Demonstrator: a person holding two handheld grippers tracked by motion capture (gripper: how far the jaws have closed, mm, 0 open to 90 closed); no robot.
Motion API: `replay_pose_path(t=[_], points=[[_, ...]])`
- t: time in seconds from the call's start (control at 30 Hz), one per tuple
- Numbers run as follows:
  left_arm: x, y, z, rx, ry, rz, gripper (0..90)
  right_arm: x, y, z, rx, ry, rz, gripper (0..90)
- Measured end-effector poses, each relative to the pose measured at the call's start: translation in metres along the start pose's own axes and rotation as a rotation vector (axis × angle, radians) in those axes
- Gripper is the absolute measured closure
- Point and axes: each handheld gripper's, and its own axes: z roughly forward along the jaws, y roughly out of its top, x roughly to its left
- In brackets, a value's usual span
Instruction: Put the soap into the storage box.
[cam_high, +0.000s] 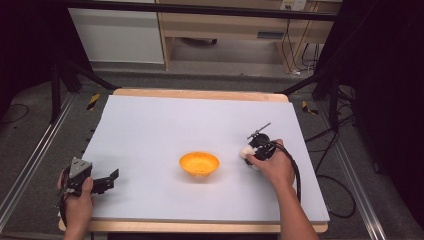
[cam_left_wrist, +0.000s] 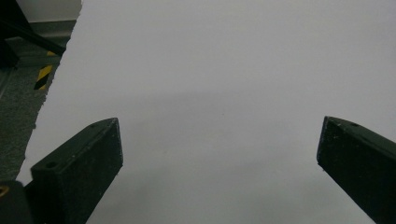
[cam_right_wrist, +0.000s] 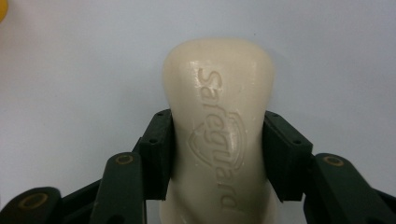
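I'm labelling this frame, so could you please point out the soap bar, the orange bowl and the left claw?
soap bar (cam_right_wrist: 218, 140): right gripper view, embossed face.
orange bowl (cam_high: 199, 164): high view, inner hollow.
left claw (cam_high: 111, 179): high view, between its tips.

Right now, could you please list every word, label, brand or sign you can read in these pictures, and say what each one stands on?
"Safeguard", with a shield emblem, pressed into the cream soap bar held between the jaws of the right gripper.
Orange bowl: no text to be seen.
White label on the wooden furniture behind the table: too small to read.
Left gripper, jaws apart: no markings.
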Motion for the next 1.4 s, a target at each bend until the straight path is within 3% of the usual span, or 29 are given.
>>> replay_pose_path(t=[0.33, 0.6, 1.13, 1.4], points=[[-0.001, 0.0, 0.0, 0.0, 0.006, 0.001, 0.0, 0.0, -0.002, -0.008, -0.027, 0.016, -0.024, 49.7], [-0.001, 0.0, 0.0, 0.001, 0.005, 0.002, 0.0, 0.006, 0.003, -0.019, -0.024, 0.044, -0.094, 49.7], [-0.001, 0.0, 0.0, 0.001, 0.005, 0.007, 0.0, 0.03, 0.027, -0.03, -0.005, 0.08, -0.194, 49.7], [-0.001, 0.0, 0.0, 0.006, 0.006, 0.012, 0.1, 0.04, 0.038, -0.033, 0.002, 0.096, -0.219, 49.7]])
